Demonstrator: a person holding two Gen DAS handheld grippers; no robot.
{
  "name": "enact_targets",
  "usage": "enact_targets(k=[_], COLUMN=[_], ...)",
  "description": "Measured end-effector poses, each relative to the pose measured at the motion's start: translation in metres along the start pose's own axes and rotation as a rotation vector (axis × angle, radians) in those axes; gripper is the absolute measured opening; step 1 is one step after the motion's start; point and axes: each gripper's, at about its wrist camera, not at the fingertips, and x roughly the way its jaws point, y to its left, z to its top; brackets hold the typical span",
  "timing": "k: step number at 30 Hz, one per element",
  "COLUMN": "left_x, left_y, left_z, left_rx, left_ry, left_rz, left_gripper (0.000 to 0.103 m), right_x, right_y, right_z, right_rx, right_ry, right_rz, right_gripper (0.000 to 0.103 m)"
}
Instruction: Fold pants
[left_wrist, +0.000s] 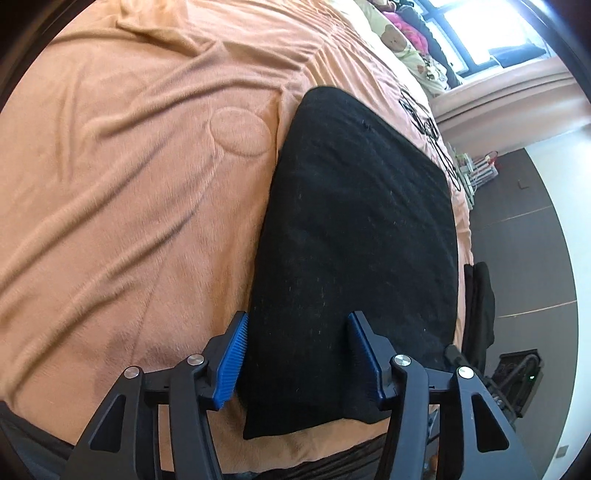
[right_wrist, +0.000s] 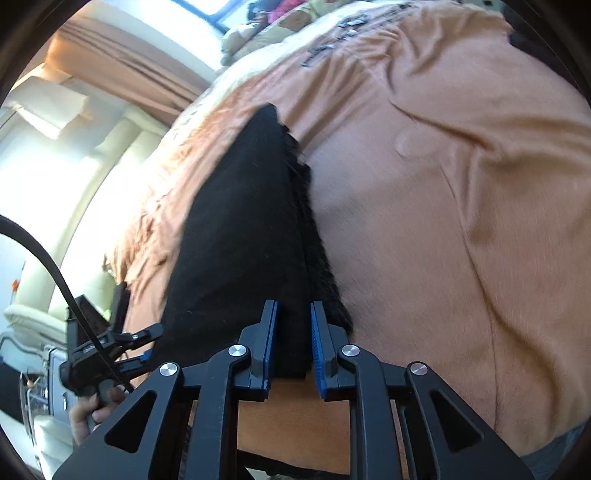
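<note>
The black pants (left_wrist: 351, 221) lie folded into a broad flat panel on the orange blanket (left_wrist: 129, 184). My left gripper (left_wrist: 297, 317) stands open astride their near corner. Its left blue pad (left_wrist: 231, 354) is at the cloth's edge, and its right pad (left_wrist: 364, 354) rests over the fabric without pinching it. In the right wrist view the pants (right_wrist: 240, 221) run away from me as a dark wedge. My right gripper (right_wrist: 293, 304) is shut on their near edge, with black cloth filling the narrow gap. The left gripper (right_wrist: 144, 343), held by a hand (right_wrist: 92, 413), shows at lower left.
The orange blanket (right_wrist: 461, 184) covers the bed, creased in places. Pillows and soft toys (left_wrist: 399, 40) sit by the window at the far end. Dark floor (left_wrist: 524, 221) lies past the bed's right edge. A black cable (right_wrist: 44, 258) arcs in front of a pale armchair (right_wrist: 29, 314).
</note>
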Motion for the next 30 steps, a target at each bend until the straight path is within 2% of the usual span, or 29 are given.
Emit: enact_targets(k=[7, 19, 25, 30], left_x=[0.004, 0.026, 0.034, 0.041], left_y=[-0.005, -0.007, -0.010, -0.011], left_z=[0.020, 0.059, 0.083, 0.101], left_rx=[0.019, 0.035, 0.053, 0.045], left_ry=[-0.028, -0.031, -0.044, -0.050], left_rz=[-0.015, -0.002, 0.022, 0.008], left_gripper=[0.057, 0.057, 0.057, 0.057], right_x=[0.003, 0.054, 0.073, 0.085], right_y=[0.004, 0.004, 0.003, 0.004], right_z=[0.030, 0.072, 0.092, 0.108], right_rx=[-0.046, -0.088, -0.095, -0.117], right_ry=[-0.014, 0.046, 0.055, 0.053], right_rz=[-0.005, -0.032, -0.027, -0.037], right_gripper=[0.015, 0.015, 0.015, 0.015])
